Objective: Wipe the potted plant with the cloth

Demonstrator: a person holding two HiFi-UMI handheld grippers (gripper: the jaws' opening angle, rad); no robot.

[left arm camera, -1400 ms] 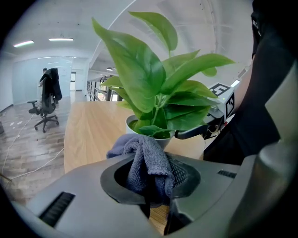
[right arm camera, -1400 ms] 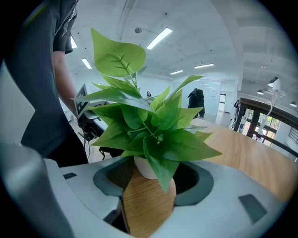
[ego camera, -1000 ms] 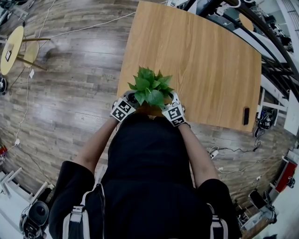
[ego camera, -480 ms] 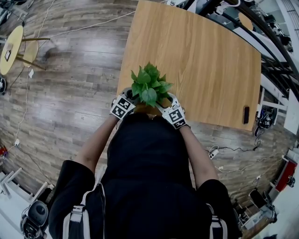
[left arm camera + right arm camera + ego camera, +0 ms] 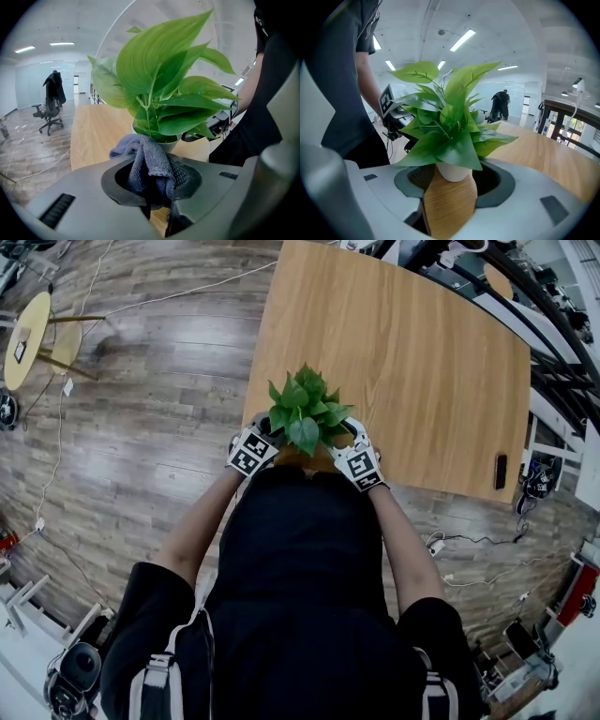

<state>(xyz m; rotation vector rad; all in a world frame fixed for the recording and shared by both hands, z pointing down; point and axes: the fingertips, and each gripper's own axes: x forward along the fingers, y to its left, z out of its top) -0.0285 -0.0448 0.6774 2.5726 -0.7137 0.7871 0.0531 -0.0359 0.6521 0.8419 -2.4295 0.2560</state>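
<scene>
A leafy green potted plant (image 5: pixel 305 409) in a small white pot (image 5: pixel 452 171) stands at the near edge of the wooden table (image 5: pixel 422 352). My left gripper (image 5: pixel 261 437) is at the plant's left side, shut on a grey-blue cloth (image 5: pixel 150 164). The cloth bulges out of the jaws, close against the pot (image 5: pixel 171 144) below the leaves (image 5: pixel 164 93). My right gripper (image 5: pixel 352 442) is at the plant's right side. It is open, and the pot sits in the gap at its tips (image 5: pixel 454 180). The left gripper (image 5: pixel 393 119) shows behind the leaves.
A small dark flat object (image 5: pixel 501 472) lies near the table's right edge. A round yellow side table (image 5: pixel 23 338) and cables are on the wood floor to the left. Metal racks line the far right. An office chair (image 5: pixel 49 117) stands beyond the table.
The leaves have swayed slightly between the frames. Both grippers stay on either side of the pot, and the cloth stays in the left jaws.
</scene>
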